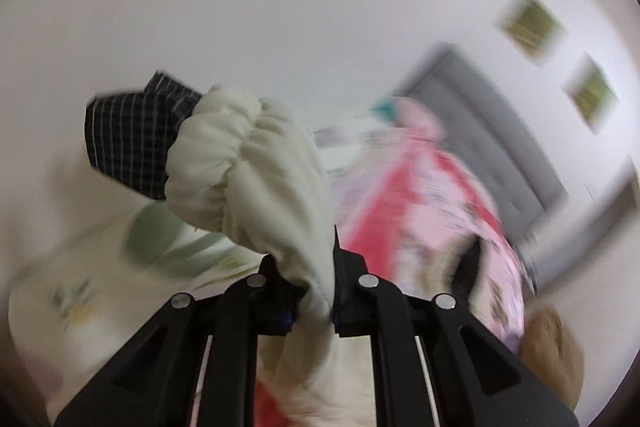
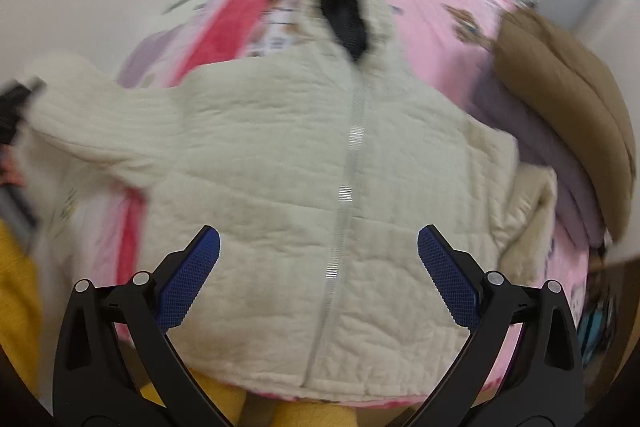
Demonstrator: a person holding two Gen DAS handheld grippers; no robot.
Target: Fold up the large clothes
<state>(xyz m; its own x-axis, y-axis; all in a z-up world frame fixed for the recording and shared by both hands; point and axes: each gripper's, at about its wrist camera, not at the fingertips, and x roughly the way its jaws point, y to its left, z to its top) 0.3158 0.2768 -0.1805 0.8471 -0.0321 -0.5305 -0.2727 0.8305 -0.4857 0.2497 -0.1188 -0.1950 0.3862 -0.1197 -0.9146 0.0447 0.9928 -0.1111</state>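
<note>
The cream quilted jacket (image 2: 280,155) lay zipped on the pink bed (image 2: 432,15), looking soft, bulky and light, its sleeve cuff (image 1: 248,163) clamped in the left hand-held gripper (image 1: 314,291), while the right hand-held gripper (image 2: 319,279) hovered with fingers apart over the jacket's hem, probably the best hold.

Cream quilted jacket (image 2: 280,155), black checked lining (image 1: 128,143).

Plain white walls (image 1: 280,7) all around, a grey headboard (image 1: 492,131) behind the pink bedspread (image 2: 432,15), two framed pictures (image 1: 528,23) above it.
</note>
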